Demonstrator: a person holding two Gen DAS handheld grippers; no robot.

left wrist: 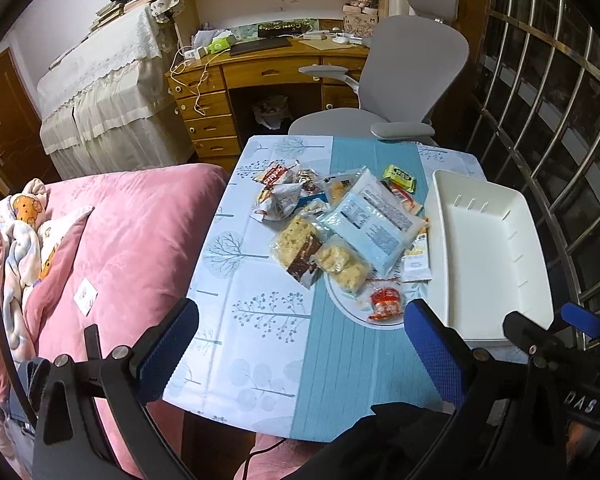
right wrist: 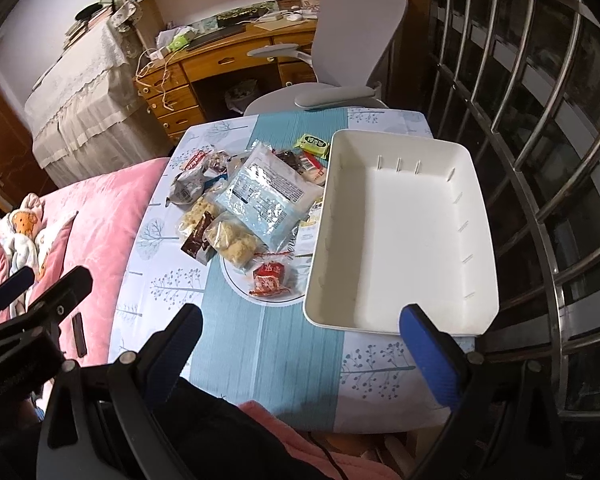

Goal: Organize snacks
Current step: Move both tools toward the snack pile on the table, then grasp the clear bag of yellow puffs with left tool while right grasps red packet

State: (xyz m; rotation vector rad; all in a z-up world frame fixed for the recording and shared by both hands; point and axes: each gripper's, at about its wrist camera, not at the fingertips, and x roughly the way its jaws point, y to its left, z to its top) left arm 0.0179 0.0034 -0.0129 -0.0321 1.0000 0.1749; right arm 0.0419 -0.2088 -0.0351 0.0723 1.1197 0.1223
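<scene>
Hovering above near edge of table (left wrist: pixel 260 360), both tools apart from everything. Left gripper (left wrist: pixel 300 320) spread wide, blue pads (left wrist: pixel 168 344) gripping nothing. Right gripper (right wrist: pixel 300 324) likewise released, blue pads (right wrist: pixel 428 356) holding nothing, right finger sitting over near rim of white tray (right wrist: pixel 400 320).

Lying in loose heap mid-table, left of tray: snack pile (left wrist: pixel 336 220). Resting on top, big pale-blue foil bag (left wrist: pixel 374 224) showing back panel with small print, too tiny for reading. Lying at far left of pile, red-and-white packet reading "Cookies" (left wrist: pixel 274 174). Sitting at far side near tray corner, yellow-green wrapped bar (left wrist: pixel 399 177), label unreadable. Lying nearest grippers, red wrapped candy (left wrist: pixel 386 304) with characters not legible, resting on round white placemat print (left wrist: pixel 340 300). Lying between, clear packs of crumbly yellow pastry (left wrist: pixel 342 264), one with brown band (left wrist: pixel 304 258), text blurred.

Tray standing empty at right side of table, just beside pile, touching a white sachet (left wrist: pixel 416 260) at its left wall.

Showing beyond: pink quilt (left wrist: pixel 132 240) left, grey office chair (left wrist: pixel 404 80) and wooden desk (left wrist: pixel 260 72) behind. Reading "DAS" partly on right tool's body (left wrist: pixel 580 404).
</scene>
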